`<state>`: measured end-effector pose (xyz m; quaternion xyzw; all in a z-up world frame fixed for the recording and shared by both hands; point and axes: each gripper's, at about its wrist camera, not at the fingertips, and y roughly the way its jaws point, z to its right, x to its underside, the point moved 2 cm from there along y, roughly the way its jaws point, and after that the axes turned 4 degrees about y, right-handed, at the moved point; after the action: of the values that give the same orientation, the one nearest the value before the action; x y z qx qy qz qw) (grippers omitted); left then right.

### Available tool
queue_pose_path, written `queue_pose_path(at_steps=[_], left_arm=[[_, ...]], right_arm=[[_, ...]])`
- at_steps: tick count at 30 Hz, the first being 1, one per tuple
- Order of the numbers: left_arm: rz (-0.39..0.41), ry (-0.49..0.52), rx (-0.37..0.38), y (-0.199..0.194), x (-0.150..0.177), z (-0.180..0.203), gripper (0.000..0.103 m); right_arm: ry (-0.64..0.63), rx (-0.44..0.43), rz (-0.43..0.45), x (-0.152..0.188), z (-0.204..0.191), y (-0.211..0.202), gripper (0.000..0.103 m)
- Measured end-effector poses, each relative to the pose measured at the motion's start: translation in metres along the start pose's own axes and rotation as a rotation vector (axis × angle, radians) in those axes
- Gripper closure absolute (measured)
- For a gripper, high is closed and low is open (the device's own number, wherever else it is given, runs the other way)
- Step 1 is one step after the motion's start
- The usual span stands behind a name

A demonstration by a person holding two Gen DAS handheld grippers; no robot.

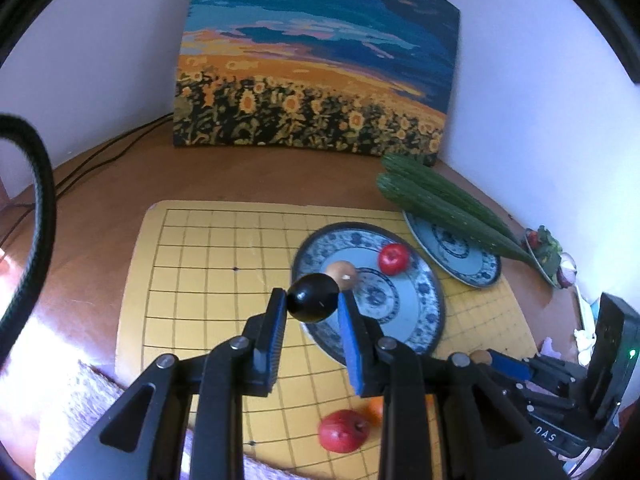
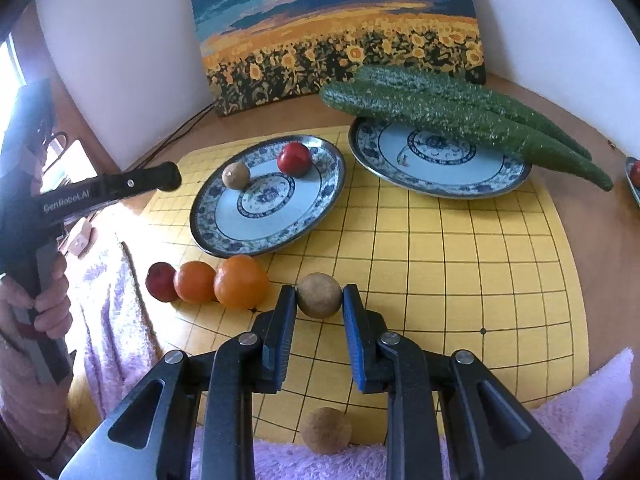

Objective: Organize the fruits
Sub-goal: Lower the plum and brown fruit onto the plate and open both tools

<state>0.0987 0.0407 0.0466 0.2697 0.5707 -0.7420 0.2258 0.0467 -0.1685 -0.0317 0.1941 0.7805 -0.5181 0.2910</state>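
While my left tongs (image 1: 313,298) hang above the near plate (image 1: 424,312), they are clenched on a black fruit (image 1: 313,297), pads pressed to both its sides; the fruit sits over that plate's near-left rim, clear of it; my right tongs (image 2: 319,295) are clenched on a brown ball (image 2: 319,294) low over the yellow board (image 2: 460,260), in front of the near plate (image 2: 216,220); whether it touches the board I cannot tell; on that plate lie a red fruit (image 2: 295,159) and a second brown ball (image 2: 236,175), apart from each other, toward its far side; just in front of the plate, on the board, stands a row touching one another: a dark red fruit (image 2: 160,281), a small orange (image 2: 195,281), a larger orange (image 2: 240,281); a third brown ball (image 2: 326,427) rests at the board's near edge, against the pink towel (image 2: 580,408); right of the near plate a far plate (image 2: 500,180) carries two cucumbers (image 2: 440,120), their ends overhanging both rims; my hand (image 2: 50,300) grips the left tool's handle at the left.
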Motion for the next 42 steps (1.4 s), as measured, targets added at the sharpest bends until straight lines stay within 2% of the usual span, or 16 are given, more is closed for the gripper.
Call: queue_pose_path(at_steps=[9, 20, 42], left_arm=[[-0.036, 0.025, 0.019, 0.018, 0.008, 0.022, 0.076], [-0.049, 0.045, -0.018, 0.043, 0.013, 0.026, 0.076], [-0.034, 0.068, -0.034, 0.045, 0.014, 0.029, 0.075]], right_arm=[[-0.043, -0.024, 0.047, -0.02, -0.017, -0.006, 0.078], [-0.033, -0.044, 0.059, -0.046, -0.029, 0.028, 0.078], [-0.063, 0.002, 0.028, -0.044, -0.03, 0.06, 0.076]])
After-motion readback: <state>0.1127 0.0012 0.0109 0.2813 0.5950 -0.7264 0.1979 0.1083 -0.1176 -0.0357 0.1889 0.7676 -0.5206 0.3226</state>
